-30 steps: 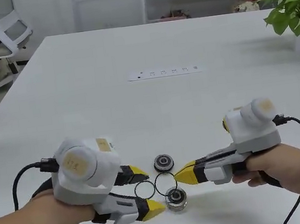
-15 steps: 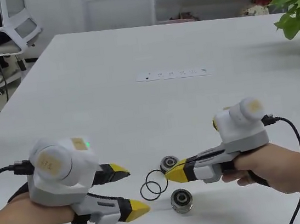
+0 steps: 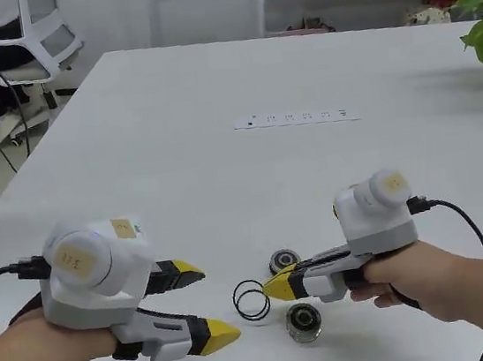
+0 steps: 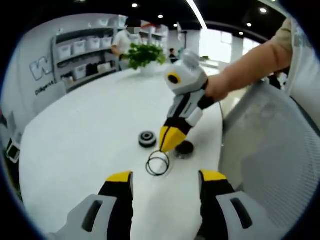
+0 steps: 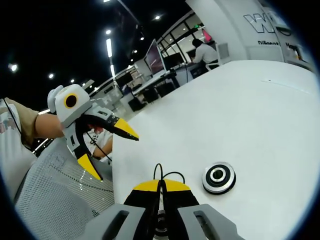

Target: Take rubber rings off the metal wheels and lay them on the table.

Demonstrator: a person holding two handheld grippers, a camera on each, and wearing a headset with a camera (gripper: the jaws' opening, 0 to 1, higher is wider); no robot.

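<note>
White desk [image 3: 219, 148] in the head view carries two thin black rings [image 3: 251, 301], overlapping and flat, with the far wheel [image 3: 283, 260] just beyond them and the near wheel [image 3: 304, 321] just to their right. The right gripper [image 3: 269, 288] has its jaws together, tip at the rings' edge; whether it nips one is too fine to tell. The left gripper [image 3: 217, 304] hangs beside the rings, jaws wide apart. In the left gripper view, the left gripper [image 4: 166, 176] frames the rings [image 4: 157, 164]; the right gripper [image 4: 170, 143] meets their top and half hides the near wheel [image 4: 186, 150], while the far wheel [image 4: 147, 138] sits clear. In the right gripper view, the right gripper [image 5: 160, 186] is closed, thin loops of the rings [image 5: 169, 175] rising behind its tip, their lower parts covered. The far wheel [image 5: 219, 177] lies just right, and the left gripper [image 5: 114, 154] gapes at the desk's [image 5: 240, 115] edge.
</note>
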